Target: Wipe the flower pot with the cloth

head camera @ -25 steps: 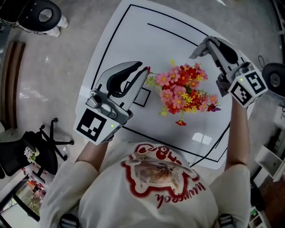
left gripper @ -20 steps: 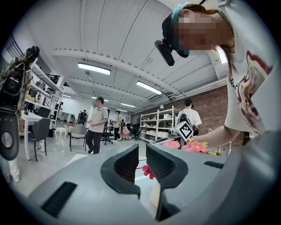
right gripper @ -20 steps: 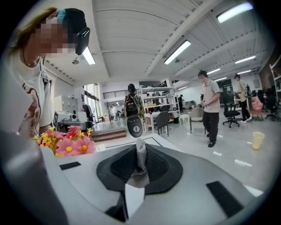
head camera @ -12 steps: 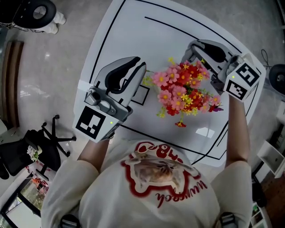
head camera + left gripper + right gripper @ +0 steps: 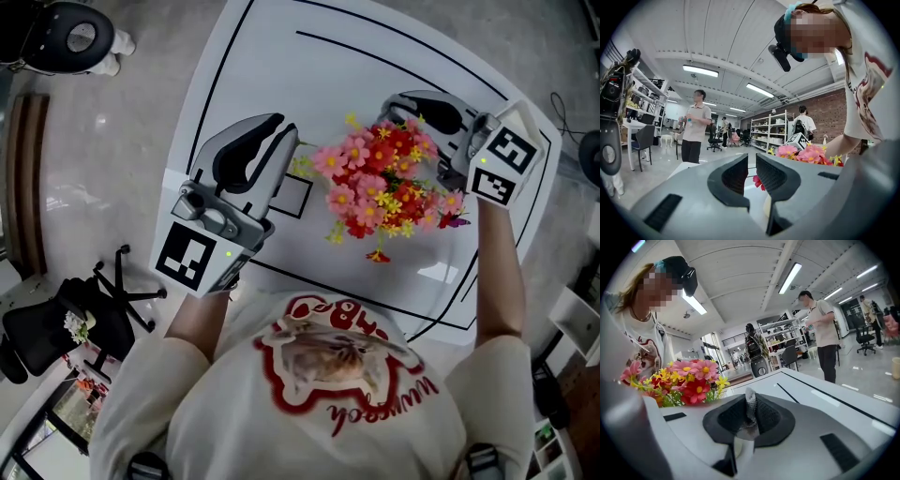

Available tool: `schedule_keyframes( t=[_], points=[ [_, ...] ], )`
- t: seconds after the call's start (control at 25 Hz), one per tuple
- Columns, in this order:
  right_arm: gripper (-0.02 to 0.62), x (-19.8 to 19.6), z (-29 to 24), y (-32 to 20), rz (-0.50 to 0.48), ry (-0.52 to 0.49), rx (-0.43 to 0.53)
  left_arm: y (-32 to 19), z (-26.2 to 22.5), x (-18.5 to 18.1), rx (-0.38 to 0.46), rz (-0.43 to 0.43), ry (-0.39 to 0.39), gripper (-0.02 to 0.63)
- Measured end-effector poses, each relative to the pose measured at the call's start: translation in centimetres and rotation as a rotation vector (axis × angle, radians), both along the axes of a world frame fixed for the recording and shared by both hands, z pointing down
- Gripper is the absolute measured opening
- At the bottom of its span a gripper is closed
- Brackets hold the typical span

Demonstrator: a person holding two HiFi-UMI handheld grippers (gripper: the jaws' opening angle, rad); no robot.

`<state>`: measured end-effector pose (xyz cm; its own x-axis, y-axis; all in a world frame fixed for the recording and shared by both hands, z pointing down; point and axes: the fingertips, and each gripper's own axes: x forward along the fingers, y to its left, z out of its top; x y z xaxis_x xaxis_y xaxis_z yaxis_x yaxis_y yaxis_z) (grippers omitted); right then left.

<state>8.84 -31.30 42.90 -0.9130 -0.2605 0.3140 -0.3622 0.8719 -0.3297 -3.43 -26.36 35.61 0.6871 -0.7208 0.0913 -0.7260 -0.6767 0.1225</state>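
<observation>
A bunch of pink, red and yellow flowers stands mid-table and hides the flower pot below it in the head view. My right gripper reaches in at the far side of the bouquet, close to the blooms. It is shut on a strip of grey cloth, which stands up between its pads, with the flowers to its left. My left gripper hovers level just left of the bouquet. Its jaws stand a narrow gap apart with nothing in it, and the flowers lie ahead to the right.
The white table carries black outline markings and a small rectangle under my left gripper. A black office chair stands on the floor at the left. People and shelves are farther off in the room.
My right gripper has come down and leftward from the table's right edge to the far side of the bouquet, still pinching the cloth. The left gripper has hardly moved.
</observation>
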Motion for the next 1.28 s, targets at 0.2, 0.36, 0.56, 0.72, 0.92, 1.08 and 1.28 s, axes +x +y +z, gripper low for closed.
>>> schedule_keyframes(
  t=[0.2,0.36,0.56,0.72,0.92,1.08,1.28],
  points=[
    [0.035,0.0,0.6,0.8,-0.026,0.008,-0.018,0.1,-0.3,-0.2,0.011,-0.008,-0.004,0.058],
    [0.035,-0.2,0.9,1.3,-0.043,0.013,-0.023,0.2,-0.4,-0.3,0.014,-0.012,-0.006,0.058],
    [0.035,0.0,1.2,1.7,-0.058,0.025,-0.028,0.4,-0.4,-0.2,0.014,-0.012,-0.007,0.058],
    [0.035,0.4,1.8,2.2,-0.054,0.027,-0.038,0.5,-0.3,-0.1,0.018,-0.010,-0.008,0.058],
    [0.035,0.7,1.6,2.6,-0.050,0.025,-0.042,0.8,-0.7,0.1,0.022,0.000,-0.012,0.057],
    [0.035,0.8,1.6,3.0,-0.042,0.019,-0.045,1.0,-0.7,0.2,0.021,0.008,-0.014,0.058],
    [0.035,1.2,1.4,3.4,-0.030,0.015,-0.056,1.3,-1.4,0.4,0.025,0.019,-0.004,0.058]
  ],
)
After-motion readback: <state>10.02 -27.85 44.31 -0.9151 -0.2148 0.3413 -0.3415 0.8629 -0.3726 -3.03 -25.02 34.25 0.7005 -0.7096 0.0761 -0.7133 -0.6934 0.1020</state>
